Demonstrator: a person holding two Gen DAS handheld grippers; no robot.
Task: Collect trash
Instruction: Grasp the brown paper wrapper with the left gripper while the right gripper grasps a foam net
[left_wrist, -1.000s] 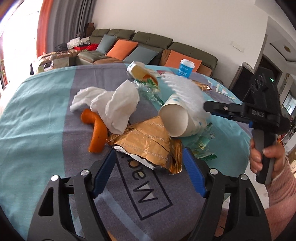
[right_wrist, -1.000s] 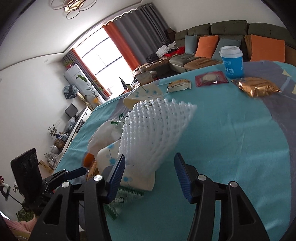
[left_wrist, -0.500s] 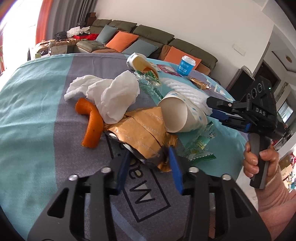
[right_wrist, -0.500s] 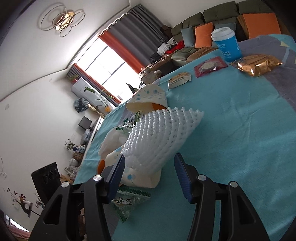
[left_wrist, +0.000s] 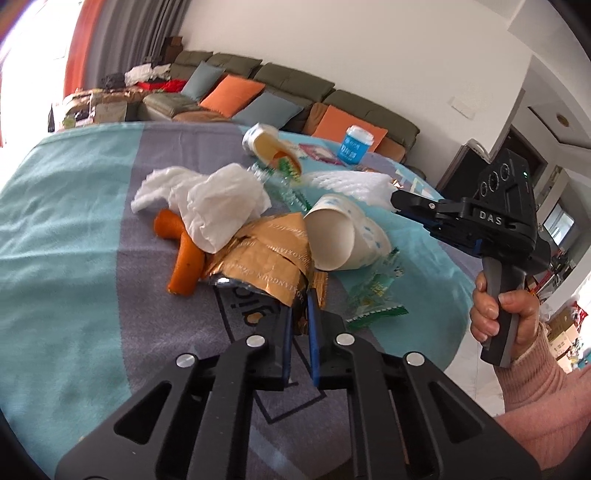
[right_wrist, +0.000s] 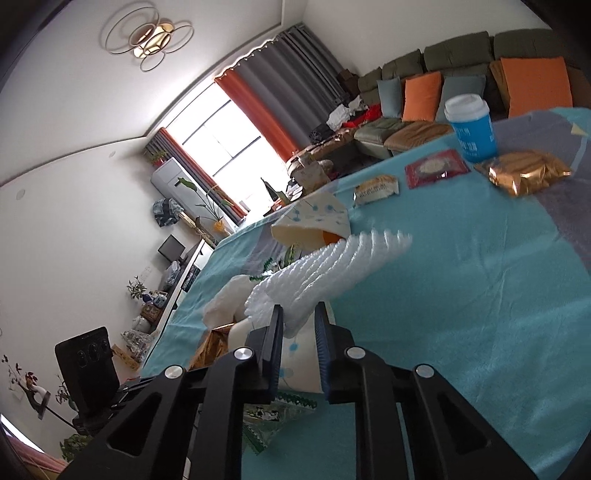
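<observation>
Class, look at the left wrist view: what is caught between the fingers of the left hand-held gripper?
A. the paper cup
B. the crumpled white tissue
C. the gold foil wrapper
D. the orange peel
C: the left hand-held gripper is shut on the near edge of the gold foil wrapper, while peel, tissue and cup lie beyond it.

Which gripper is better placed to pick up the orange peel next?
Left, I think. The left gripper is nearer the orange peel, though shut on the gold wrapper. The right gripper is closing on foam netting.
</observation>
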